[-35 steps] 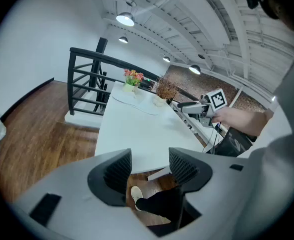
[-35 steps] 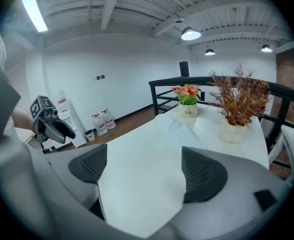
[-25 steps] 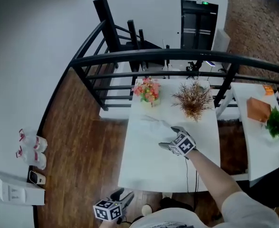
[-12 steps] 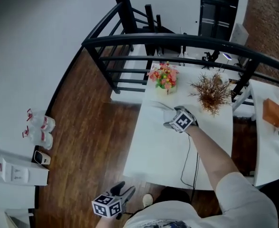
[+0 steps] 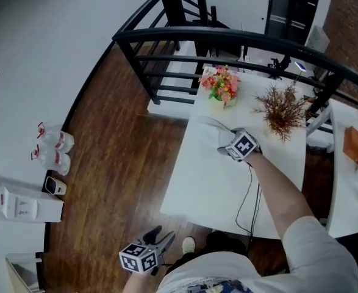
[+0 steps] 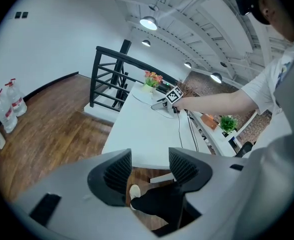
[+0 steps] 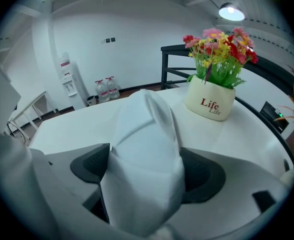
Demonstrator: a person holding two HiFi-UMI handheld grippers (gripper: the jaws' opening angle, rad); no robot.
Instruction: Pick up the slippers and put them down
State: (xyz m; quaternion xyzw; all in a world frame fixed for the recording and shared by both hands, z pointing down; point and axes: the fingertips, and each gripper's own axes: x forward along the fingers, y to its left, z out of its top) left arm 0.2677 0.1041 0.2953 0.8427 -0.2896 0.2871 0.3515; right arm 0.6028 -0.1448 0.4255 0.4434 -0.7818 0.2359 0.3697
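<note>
The right gripper (image 5: 229, 145) is out over the far part of the white table (image 5: 203, 191), and its claw is pinched on the white slippers (image 7: 144, 149). In the right gripper view the pale fabric fills the whole gap between the two dark pads and bulges out past them toward the far side. In the head view the slippers' free end reaches out to the far left of the gripper, low over the tabletop; can't tell if it actually touches.

Just beyond the slippers, a bit to the right, sits a cream pot (image 7: 210, 100) with "Life" printed on it, stuffed with pink, red and yellow flowers (image 7: 218, 46). A dried brown plant (image 5: 282, 110) stands further right on the same table. A thin dark cable (image 5: 249, 194) trails across the table toward the near edge.

The left gripper (image 6: 149, 171) hangs low off the near-left corner of the table, above the wood floor (image 5: 118, 163). Its claw is spread with nothing in it; through the gap there's only a dark trouser leg and a pale shoe (image 6: 134, 191).
</note>
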